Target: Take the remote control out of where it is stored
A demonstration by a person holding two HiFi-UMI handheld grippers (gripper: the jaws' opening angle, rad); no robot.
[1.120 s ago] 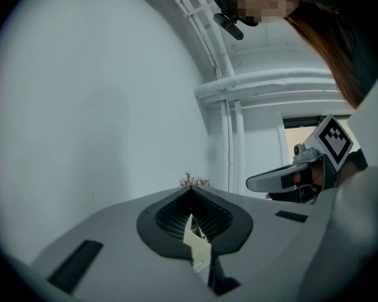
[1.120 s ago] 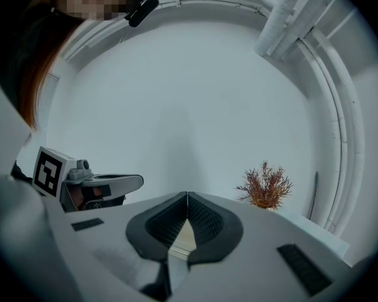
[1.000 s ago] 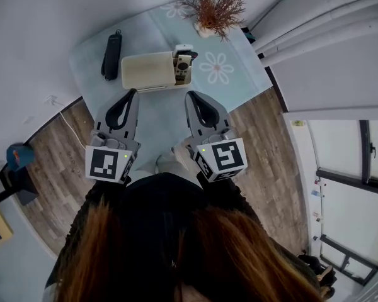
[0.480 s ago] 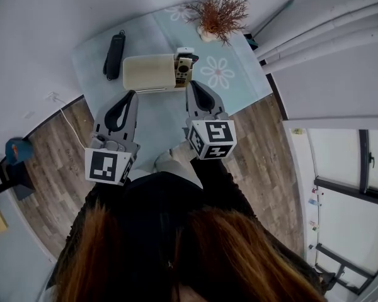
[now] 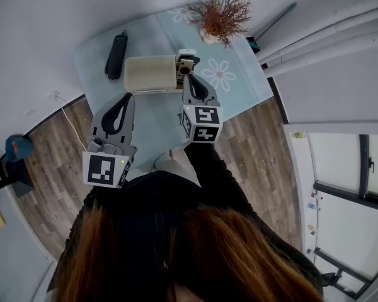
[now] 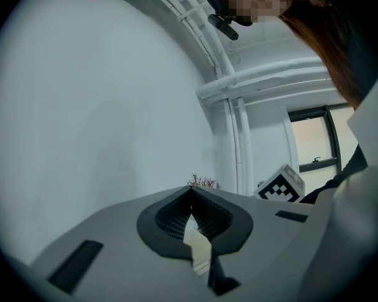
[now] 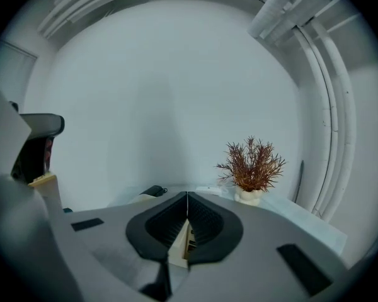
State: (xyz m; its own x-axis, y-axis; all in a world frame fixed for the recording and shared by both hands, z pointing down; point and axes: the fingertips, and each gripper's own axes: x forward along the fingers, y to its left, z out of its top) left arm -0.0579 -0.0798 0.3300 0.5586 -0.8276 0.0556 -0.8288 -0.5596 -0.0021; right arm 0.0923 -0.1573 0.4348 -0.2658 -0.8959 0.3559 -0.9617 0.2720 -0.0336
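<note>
The right gripper point(image 5: 192, 78) is shut with nothing in it. Its tips are just beside the slim pale remote control with dark buttons point(image 5: 186, 66), which stands upright in the open right-hand end of the cream rectangular holder point(image 5: 150, 74) on the light blue daisy-patterned tablecloth point(image 5: 154, 115). The likeliest trouble, I judge, is that closed jaws reaching the remote will prod it rather than straddle it. That would push it deeper or tip it against its neighbour, so the jaws must part first. A whiter device point(image 5: 186, 53) seems to share that slot (it may be another remote), so the wrong one could be pinched, or both at once. The holder looks light and might slide or lift with the remote. The left gripper point(image 5: 130, 97), likewise shut and empty, hangs just short of the holder and does not brace it. Hard to make out are the slot's depth, how much of the remote is buried, and whether the two devices touch. In the right gripper view the jaws cover nearly all of the holder, and the left gripper view shows mostly wall.
</note>
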